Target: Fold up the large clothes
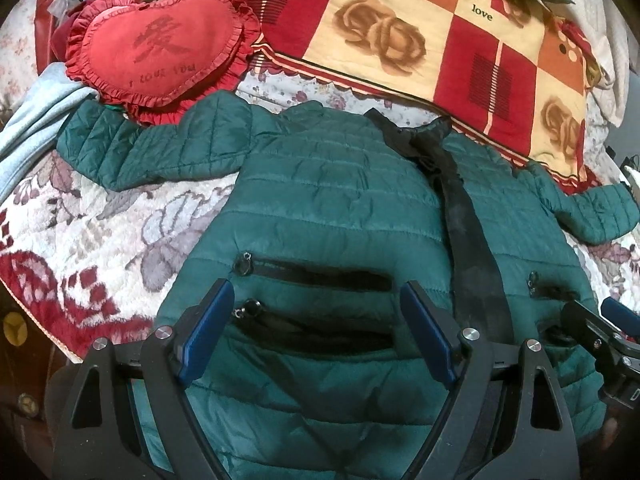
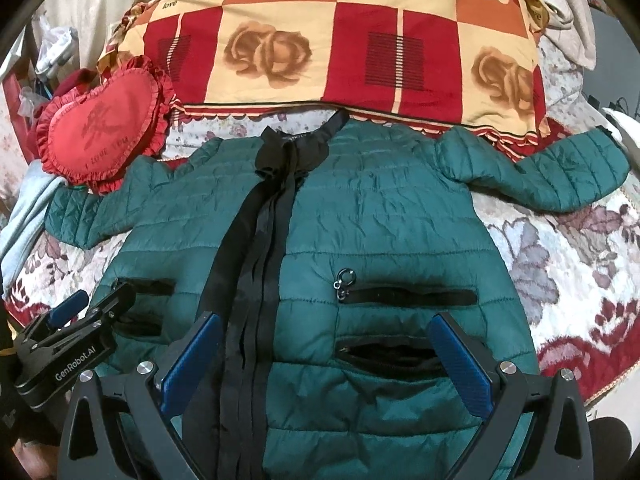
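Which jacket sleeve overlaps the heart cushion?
The left sleeve, on the side of the left tool: its end lies against the red heart cushion. The other sleeve stretches out near the checked quilt, well away from it.

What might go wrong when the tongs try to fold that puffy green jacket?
1. The green jacket looks slick and puffy, so a fold may slip or spring back open.
2. The black front strip lies loose down the middle and could bunch up or snag in the open right tongs.
3. One sleeve touches the red heart pillow, so swinging it in might drag the pillow along.
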Action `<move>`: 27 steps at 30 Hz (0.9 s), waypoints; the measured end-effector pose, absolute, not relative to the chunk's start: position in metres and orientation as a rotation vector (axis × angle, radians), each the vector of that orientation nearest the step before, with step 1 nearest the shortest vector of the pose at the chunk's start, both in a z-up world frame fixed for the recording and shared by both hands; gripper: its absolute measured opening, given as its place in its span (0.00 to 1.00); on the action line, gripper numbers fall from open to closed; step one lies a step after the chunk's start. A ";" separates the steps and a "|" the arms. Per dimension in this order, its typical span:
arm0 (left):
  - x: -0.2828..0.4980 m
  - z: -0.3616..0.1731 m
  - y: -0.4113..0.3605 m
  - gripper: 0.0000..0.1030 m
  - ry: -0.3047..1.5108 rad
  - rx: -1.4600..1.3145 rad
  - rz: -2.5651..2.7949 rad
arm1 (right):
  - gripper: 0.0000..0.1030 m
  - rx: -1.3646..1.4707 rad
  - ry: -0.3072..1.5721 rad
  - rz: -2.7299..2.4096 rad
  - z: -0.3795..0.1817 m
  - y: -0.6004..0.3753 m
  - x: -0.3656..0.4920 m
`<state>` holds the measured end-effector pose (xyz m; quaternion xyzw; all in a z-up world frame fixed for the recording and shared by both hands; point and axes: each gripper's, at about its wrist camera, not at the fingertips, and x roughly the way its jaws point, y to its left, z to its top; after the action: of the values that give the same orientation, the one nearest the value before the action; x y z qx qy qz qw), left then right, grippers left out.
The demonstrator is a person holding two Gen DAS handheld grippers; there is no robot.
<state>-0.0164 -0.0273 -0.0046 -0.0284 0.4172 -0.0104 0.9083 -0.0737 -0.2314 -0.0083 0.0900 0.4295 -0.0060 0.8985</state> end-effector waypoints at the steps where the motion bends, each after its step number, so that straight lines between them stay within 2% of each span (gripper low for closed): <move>1: -0.018 -0.005 -0.028 0.83 0.850 -0.062 -0.026 | 1.00 0.181 0.894 -0.017 -0.008 -0.231 -0.075; 27: -0.024 -0.012 -0.040 0.83 0.869 -0.047 -0.047 | 1.00 0.188 0.898 0.002 -0.014 -0.224 -0.077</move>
<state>-0.0242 -0.0396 -0.0124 -0.0230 0.4210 -0.0229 0.9065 -0.0770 -0.2241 -0.0141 0.0908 0.4332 0.0008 0.8967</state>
